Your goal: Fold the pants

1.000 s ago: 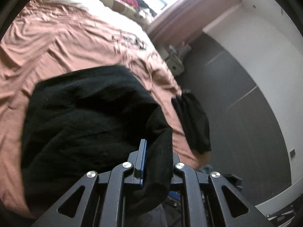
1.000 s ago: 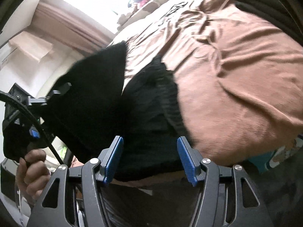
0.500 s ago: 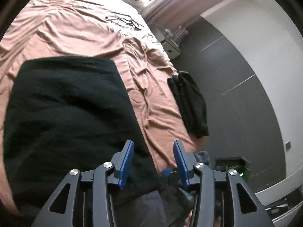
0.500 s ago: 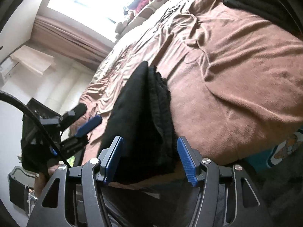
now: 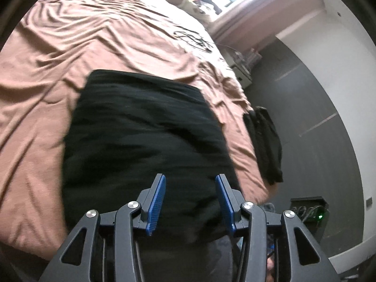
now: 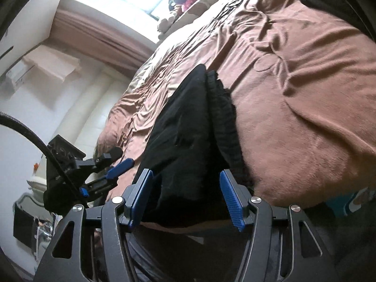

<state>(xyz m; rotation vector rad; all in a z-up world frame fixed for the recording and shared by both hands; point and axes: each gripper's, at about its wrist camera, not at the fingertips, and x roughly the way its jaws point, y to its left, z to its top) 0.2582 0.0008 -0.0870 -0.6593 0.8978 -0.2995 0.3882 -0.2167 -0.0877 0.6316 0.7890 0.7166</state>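
The black pants [image 5: 145, 136] lie folded into a flat rectangle on the brown bed sheet [image 5: 47, 58], near the bed's front edge. My left gripper [image 5: 190, 197] is open and empty, hovering over the near edge of the pants. In the right wrist view the same pants [image 6: 188, 127] show as a folded stack seen edge-on. My right gripper [image 6: 185, 197] is open and empty just in front of that stack. The left gripper [image 6: 117, 166] also shows there at the left, open.
A second pile of dark folded clothes [image 5: 265, 141] hangs at the bed's right edge. A nightstand [image 5: 242, 68] stands by the window wall. Dark floor [image 5: 317, 152] lies right of the bed. Cushions and clothes [image 6: 188, 0] sit at the bed's far end.
My left gripper let go of the pants' black fabric and opened; the pants now lie flat and folded. Both grippers drew back slightly toward the bed's front edge.
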